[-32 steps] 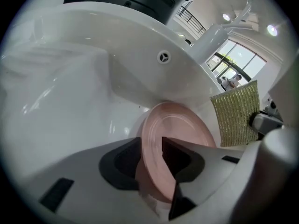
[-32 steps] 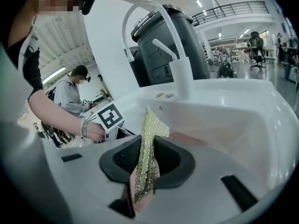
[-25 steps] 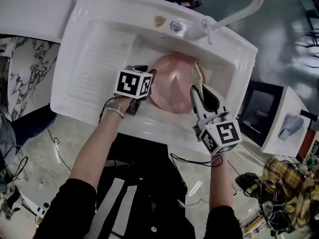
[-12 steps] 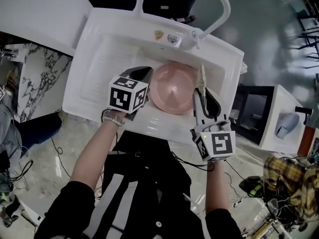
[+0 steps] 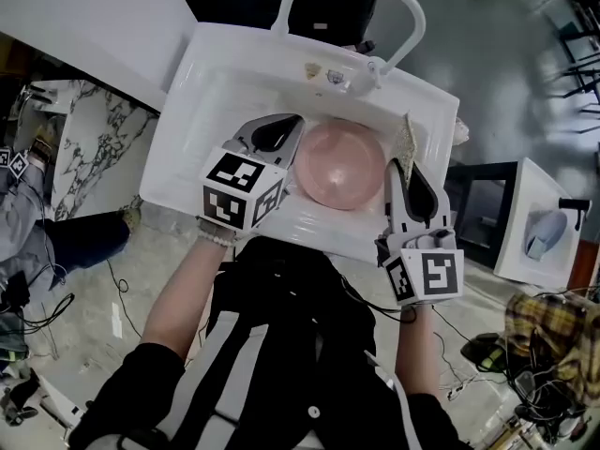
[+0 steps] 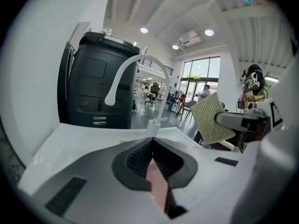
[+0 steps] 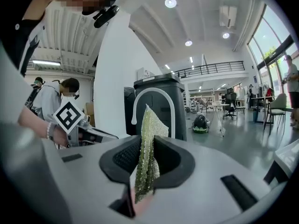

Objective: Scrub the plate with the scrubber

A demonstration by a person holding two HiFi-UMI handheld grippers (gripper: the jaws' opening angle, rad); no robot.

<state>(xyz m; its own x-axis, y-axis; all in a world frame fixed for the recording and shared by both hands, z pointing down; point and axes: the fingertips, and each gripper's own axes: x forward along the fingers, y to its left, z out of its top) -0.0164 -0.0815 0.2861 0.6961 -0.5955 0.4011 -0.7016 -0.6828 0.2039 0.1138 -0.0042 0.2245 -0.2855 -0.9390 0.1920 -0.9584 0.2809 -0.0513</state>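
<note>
Left gripper view first: the left gripper has its jaws pressed together with nothing pinched, and the pink you catch under them is just the plate seen through the gap below. Over to the right gripper, and that one is clamped on the scrubber, a yellow-green mesh pad held by its flat faces with one edge standing up. My guess is that leaves a broad face free to wipe with.

From the head view, both grippers hang above the sink, one on each side of the plate. The plate lies flat in the basin, and neither gripper nor the scrubber is touching it. With the left one empty, nothing steadies the plate, so I'd say scrubbing isn't under way here.

The count is two grippers, one scrubber, one plate, one sink and one arched tap behind.
</note>
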